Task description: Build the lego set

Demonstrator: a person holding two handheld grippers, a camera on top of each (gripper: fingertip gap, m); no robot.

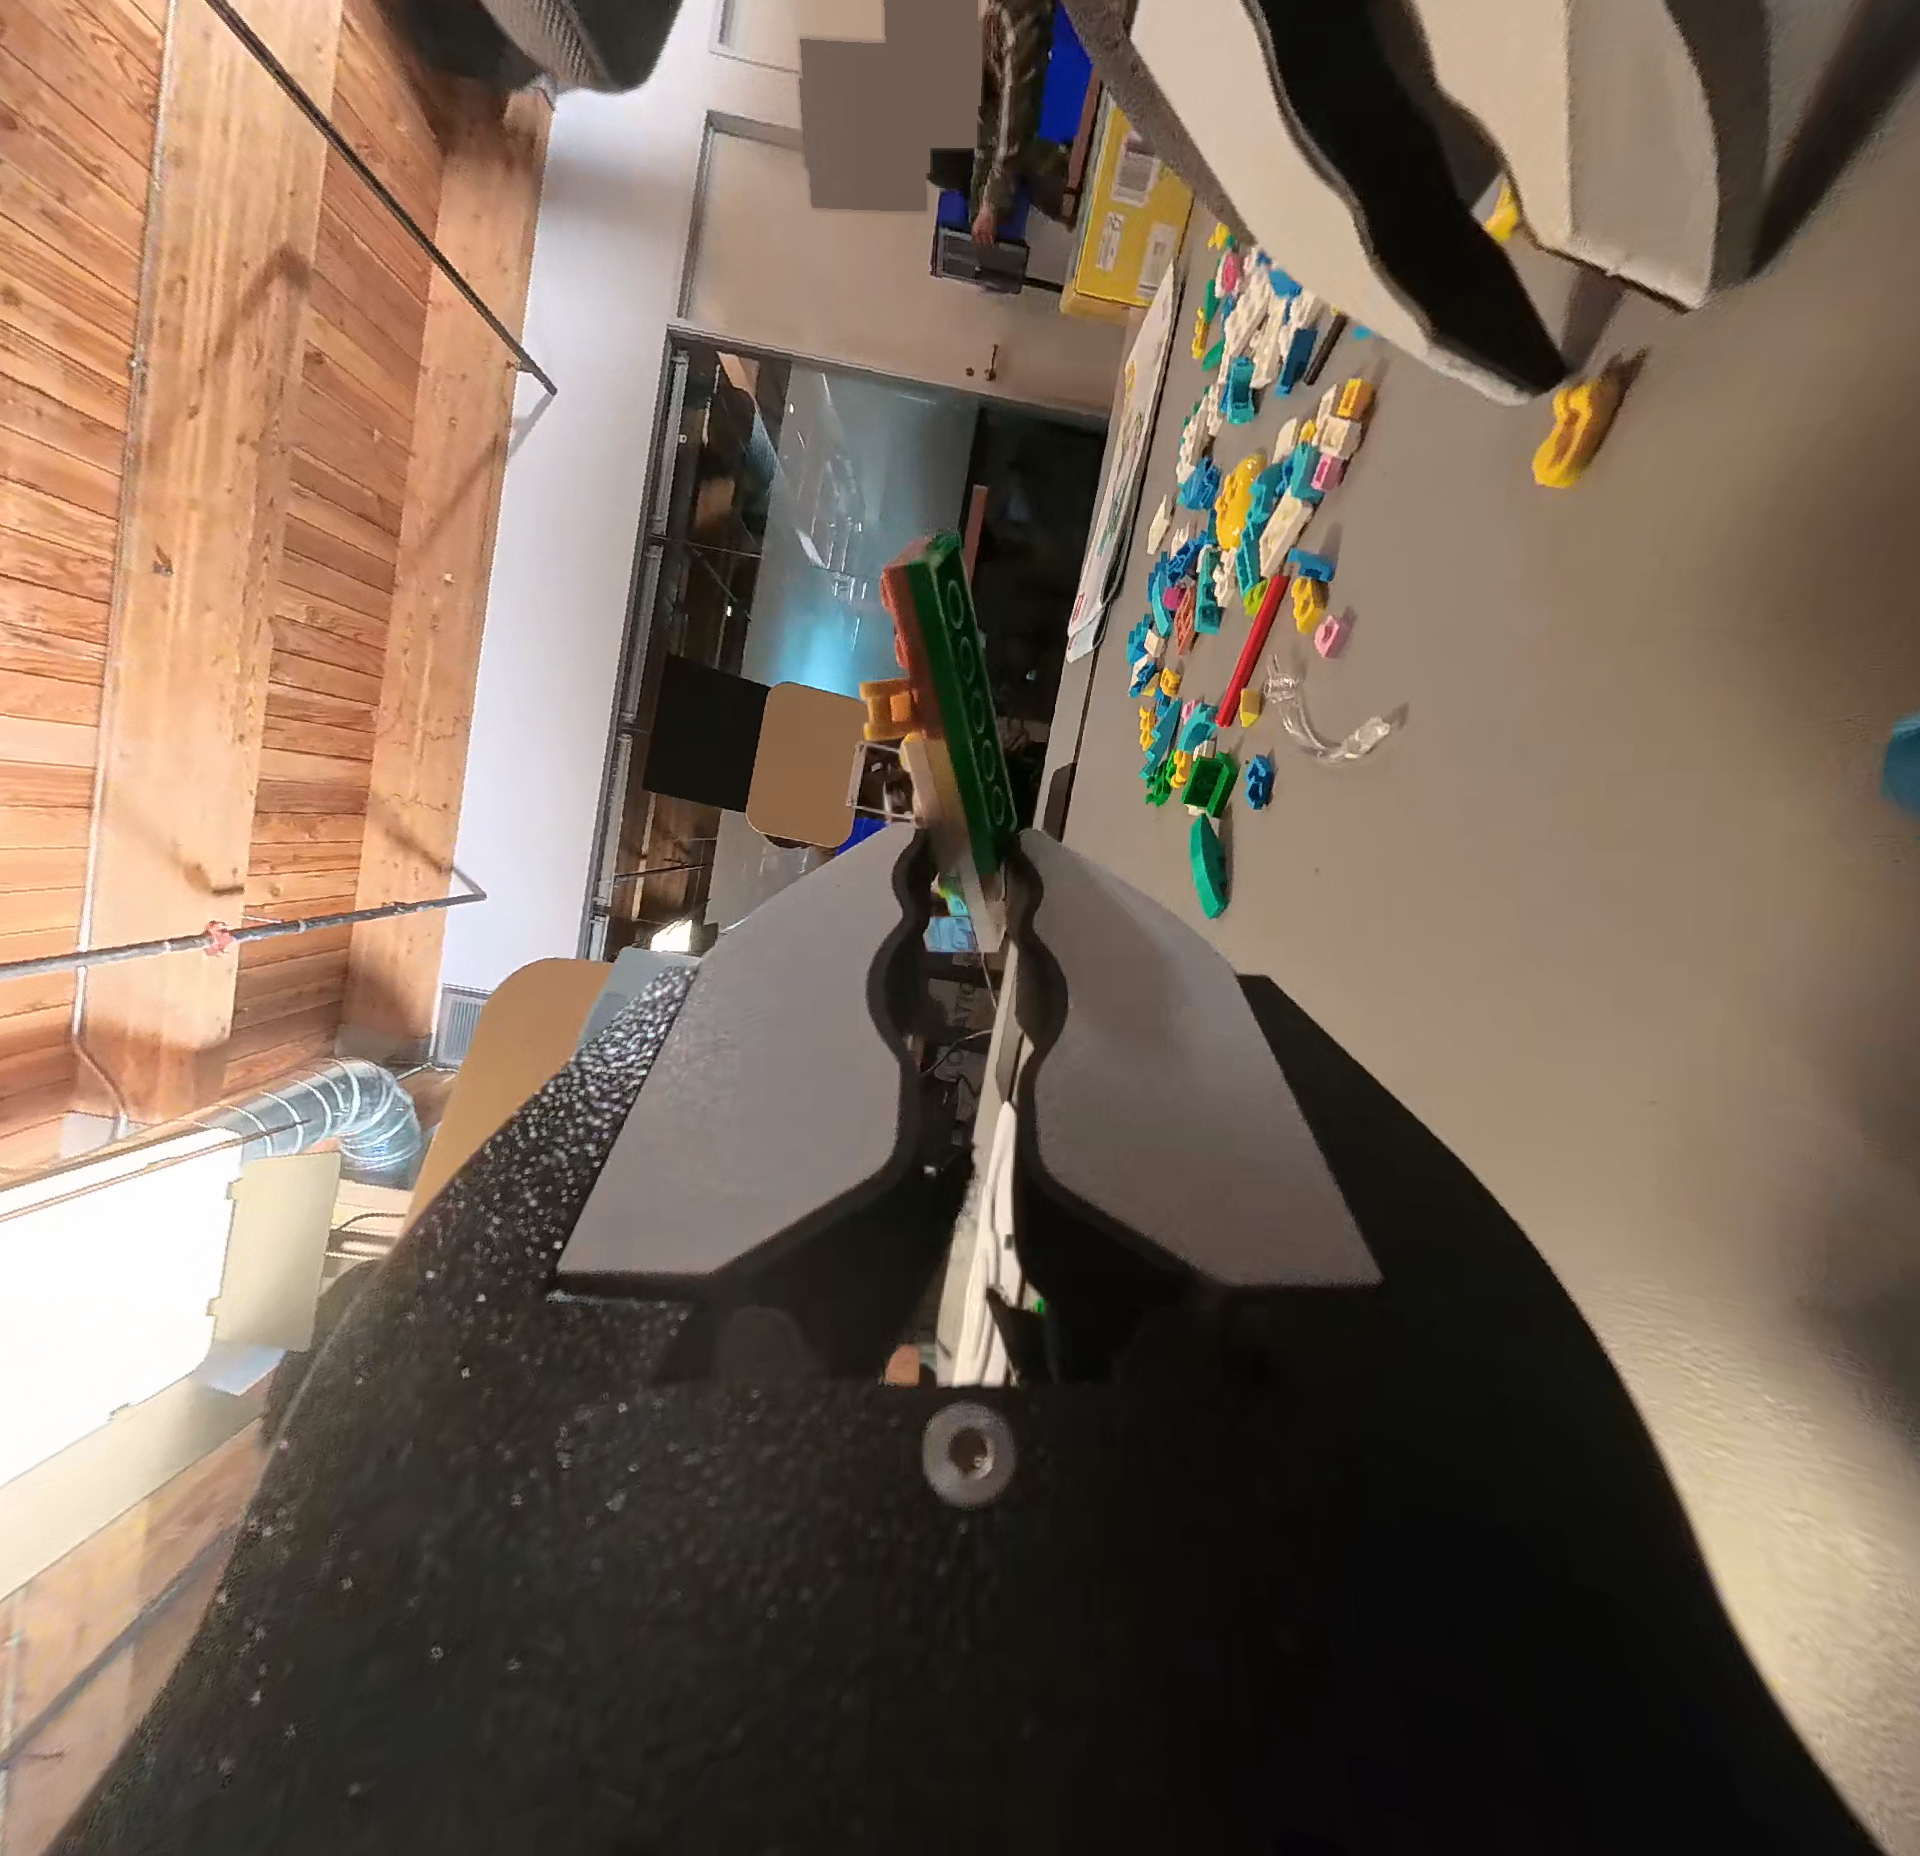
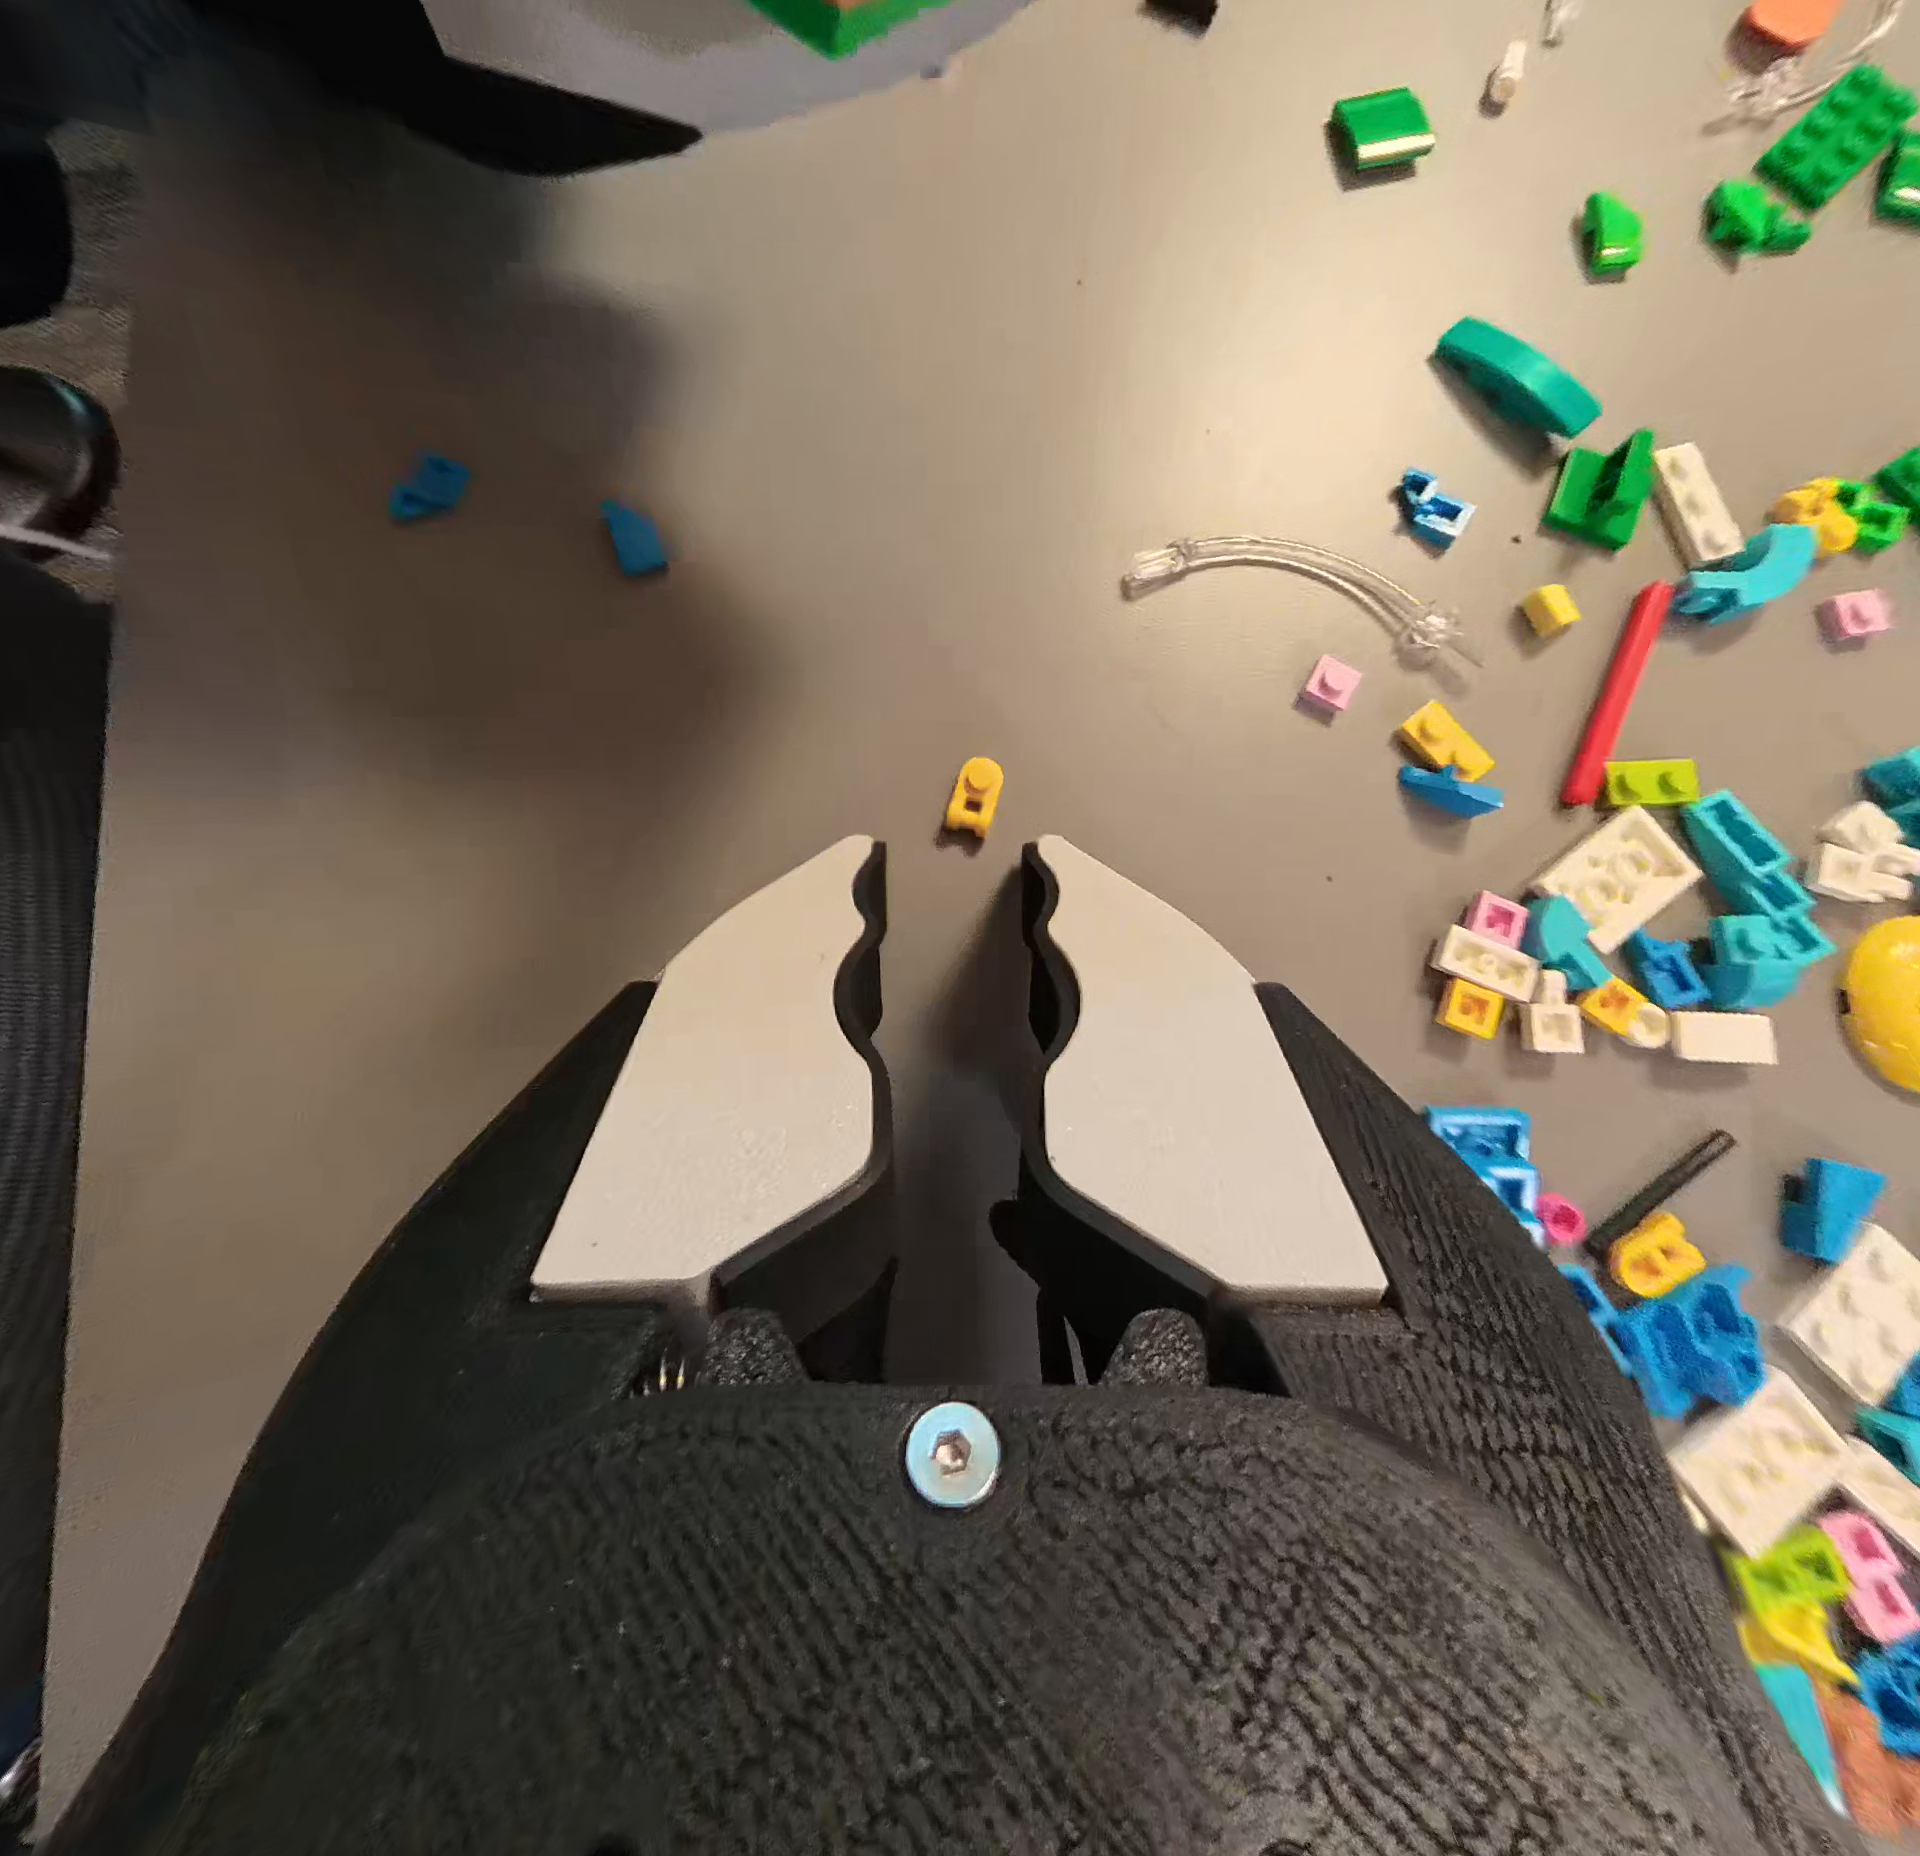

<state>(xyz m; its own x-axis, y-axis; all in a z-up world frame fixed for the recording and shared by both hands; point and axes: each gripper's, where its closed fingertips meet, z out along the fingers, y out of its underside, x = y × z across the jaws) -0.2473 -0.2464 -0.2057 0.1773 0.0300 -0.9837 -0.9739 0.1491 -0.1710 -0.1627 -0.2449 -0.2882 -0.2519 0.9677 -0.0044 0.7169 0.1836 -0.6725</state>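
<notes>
- Grey bench (image 2: 831,352) carries loose bricks, mostly at my right.
- My left claw (image 1: 961,856) pinches the green plate assembly (image 1: 971,705), held clear above the bench.
- My right claw (image 2: 954,850) is spread, tips just short of a small yellow piece (image 2: 974,793) lying on the bench.

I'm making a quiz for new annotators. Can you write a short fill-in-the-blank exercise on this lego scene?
1. The left claw is shut on a partial build topped by a ____ plate.
2. The right claw is ____ and holds nothing.
3. Just ahead of the right claw lies a small ____ piece on the table.

Missing: green; open; yellow
</notes>
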